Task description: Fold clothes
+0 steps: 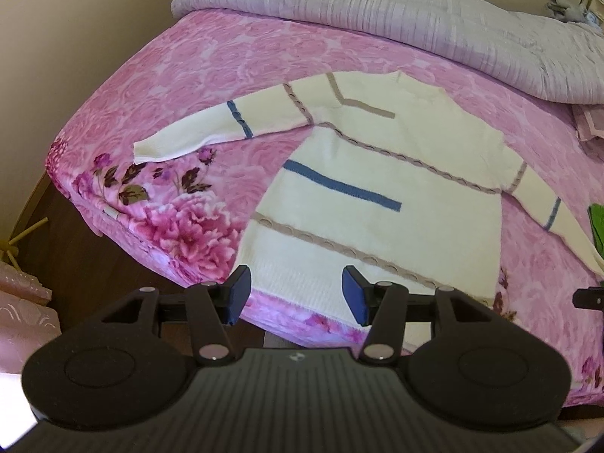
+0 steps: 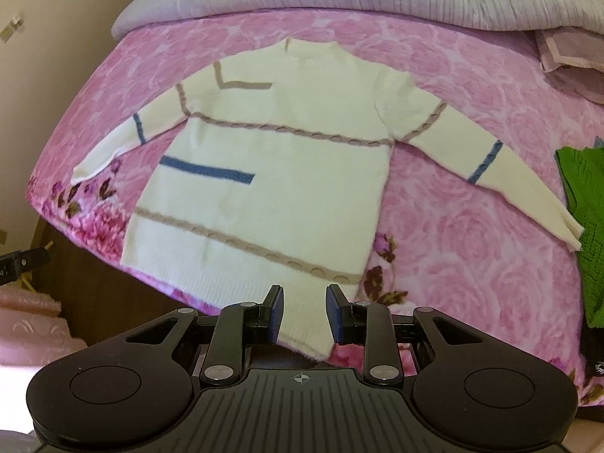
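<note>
Both tongs, left (image 1: 296, 298) and right (image 2: 304, 313), hang open and empty over the hem of the cream striped knit sweater (image 2: 264, 173), spread flat on the pink floral bed (image 2: 472, 226). I'd pinch both hem corners evenly before folding.

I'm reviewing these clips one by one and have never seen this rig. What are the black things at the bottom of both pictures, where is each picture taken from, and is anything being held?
There is no robot here: a person holds one pair of tongs in each hand, and a camera on each looks forward along its fingers. One picture looks past the left tongs, the other past the right tongs. Both look down on a bed with a pink floral blanket. A cream sweater with blue and tan stripes lies flat on it, sleeves spread. A green garment sits at the side, and a grey quilt lies at the far end. Both tongs stand open just above the sweater's hem, holding nothing.
</note>
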Motion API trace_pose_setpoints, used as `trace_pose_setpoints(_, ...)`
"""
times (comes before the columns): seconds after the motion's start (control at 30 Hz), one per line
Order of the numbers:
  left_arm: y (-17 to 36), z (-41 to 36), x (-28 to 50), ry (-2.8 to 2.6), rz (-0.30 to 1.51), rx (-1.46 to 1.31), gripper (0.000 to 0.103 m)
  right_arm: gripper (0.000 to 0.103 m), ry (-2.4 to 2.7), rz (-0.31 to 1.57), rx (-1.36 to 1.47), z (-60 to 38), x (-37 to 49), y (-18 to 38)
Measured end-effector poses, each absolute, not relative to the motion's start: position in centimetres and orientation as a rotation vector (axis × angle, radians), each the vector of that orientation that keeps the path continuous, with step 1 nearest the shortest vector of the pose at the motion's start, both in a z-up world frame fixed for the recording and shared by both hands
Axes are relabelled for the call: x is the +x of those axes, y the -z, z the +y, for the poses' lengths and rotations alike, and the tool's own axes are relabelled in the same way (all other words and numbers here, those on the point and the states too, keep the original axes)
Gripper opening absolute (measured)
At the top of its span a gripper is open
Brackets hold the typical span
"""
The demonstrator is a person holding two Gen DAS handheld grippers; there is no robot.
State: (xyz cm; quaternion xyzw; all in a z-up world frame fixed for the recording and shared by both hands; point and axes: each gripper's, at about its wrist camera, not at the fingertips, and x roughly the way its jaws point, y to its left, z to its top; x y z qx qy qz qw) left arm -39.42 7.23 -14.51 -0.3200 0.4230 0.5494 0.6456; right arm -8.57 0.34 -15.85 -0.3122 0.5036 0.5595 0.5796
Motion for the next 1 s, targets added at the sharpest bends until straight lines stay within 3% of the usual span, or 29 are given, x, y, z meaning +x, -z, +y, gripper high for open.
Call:
trace_pose_setpoints(0.53, 18.3, 24.3, -43.9, -1.148, 0.89, -0.846, 0.052, 0.029, -1.086, 1.24, -0.582, 10.7, -9.1, 17.2)
trace_pose_setpoints(1.0, 31.0, 35.6, -61.2, -1.322, 0.576, -1.38, 0.054, 0.029, -0.963, 1.184, -0.365, 19.3, -13.1, 20.6)
